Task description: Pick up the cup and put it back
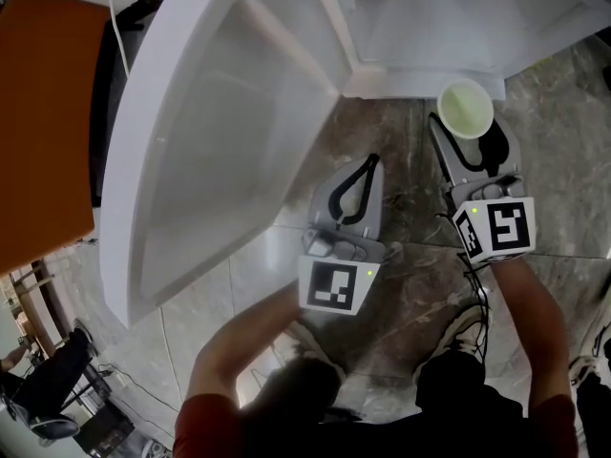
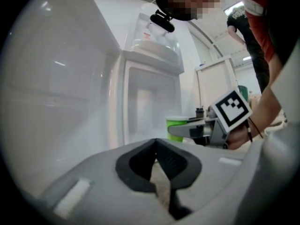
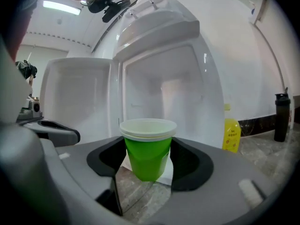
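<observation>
Right gripper view: a green paper cup point(image 3: 148, 146) with a white rim, possibly two cups nested, hangs above the marble floor point(image 3: 140, 196). It is clamped at its sides between the wide-set jaws of the right gripper point(image 3: 149, 162), in front of an open white fridge point(image 3: 164, 88). The left gripper point(image 2: 157, 172) is off to one side, jaws pressed together with nothing between them. The cup looks light, thin-walled and easy to crush, with smooth and probably slippery sides. The mid-wall just below the stiffer rim, where the pads sit, seems the best hold, using gentle pressure.
</observation>
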`<act>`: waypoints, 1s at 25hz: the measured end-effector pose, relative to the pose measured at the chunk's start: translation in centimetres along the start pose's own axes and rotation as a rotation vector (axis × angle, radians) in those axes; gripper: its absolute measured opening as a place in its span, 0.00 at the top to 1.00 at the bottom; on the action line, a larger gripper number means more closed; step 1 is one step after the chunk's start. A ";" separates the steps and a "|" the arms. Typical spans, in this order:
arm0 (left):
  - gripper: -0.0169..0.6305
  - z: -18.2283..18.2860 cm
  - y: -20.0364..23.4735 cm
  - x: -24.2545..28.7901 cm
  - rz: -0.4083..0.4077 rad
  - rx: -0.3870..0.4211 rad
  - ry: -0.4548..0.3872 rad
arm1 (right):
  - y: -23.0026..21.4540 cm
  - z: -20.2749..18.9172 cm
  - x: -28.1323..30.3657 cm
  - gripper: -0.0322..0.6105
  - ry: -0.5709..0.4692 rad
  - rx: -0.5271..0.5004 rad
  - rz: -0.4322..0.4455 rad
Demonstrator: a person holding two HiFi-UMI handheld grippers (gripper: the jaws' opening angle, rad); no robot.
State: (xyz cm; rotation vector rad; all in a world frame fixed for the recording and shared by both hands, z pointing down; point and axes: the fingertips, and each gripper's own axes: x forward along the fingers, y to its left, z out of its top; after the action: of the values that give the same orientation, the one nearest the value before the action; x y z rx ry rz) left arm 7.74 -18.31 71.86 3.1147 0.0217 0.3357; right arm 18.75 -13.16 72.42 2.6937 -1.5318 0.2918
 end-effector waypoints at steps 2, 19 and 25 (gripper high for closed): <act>0.97 -0.1 0.1 -0.1 0.010 -0.023 0.004 | -0.2 0.5 0.9 0.49 -0.011 -0.012 -0.001; 0.97 -0.9 -0.2 0.6 0.002 -0.016 0.017 | -2.3 2.6 6.9 0.49 -0.046 -0.073 -0.013; 0.97 -1.0 -0.1 0.6 0.004 -0.017 0.020 | -3.2 3.8 9.3 0.49 -0.060 -0.062 -0.032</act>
State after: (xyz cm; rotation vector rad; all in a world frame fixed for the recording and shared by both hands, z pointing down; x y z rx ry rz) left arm 8.16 -18.24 72.94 3.0949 0.0134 0.3655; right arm 26.66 -19.84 70.55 2.6993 -1.4847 0.1615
